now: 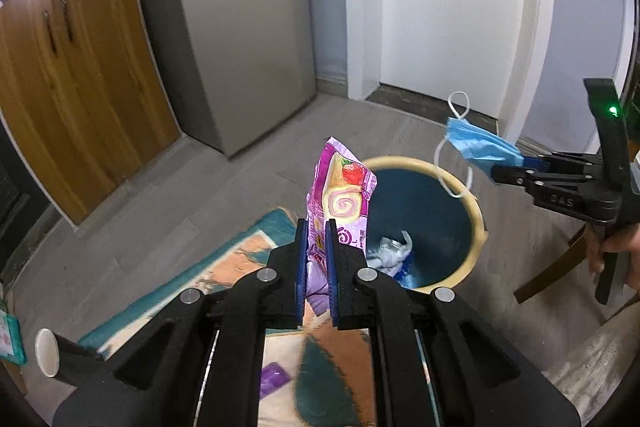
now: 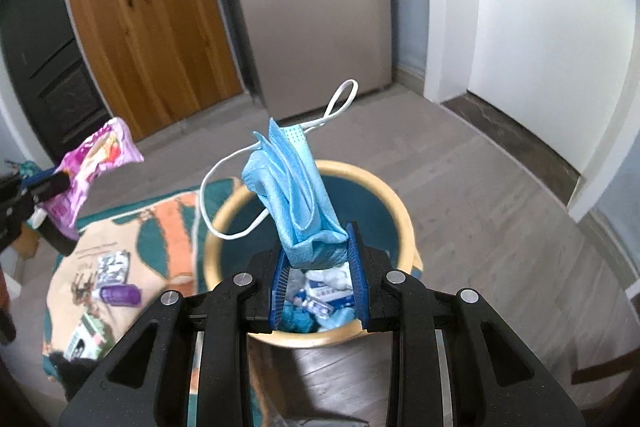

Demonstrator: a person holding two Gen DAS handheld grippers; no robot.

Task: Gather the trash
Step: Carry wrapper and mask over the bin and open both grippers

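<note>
Hand-held gripper clamping face mask above bin.

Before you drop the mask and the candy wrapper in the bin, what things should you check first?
1. Left gripper shut on the pink wrapper: ok.
2. Right gripper pinching the blue mask: ok.
3. Mask in line with the bin opening in the right wrist view: ok, though its height above the rim cannot be told.
4. Wrapper over the bin: cannot tell; in the left wrist view it shows at the left rim.
5. Room left in the bin: ok; trash lies only at the bottom.
6. Mask's ear loop clear of the rim: cannot tell; it dangles across it.
</note>
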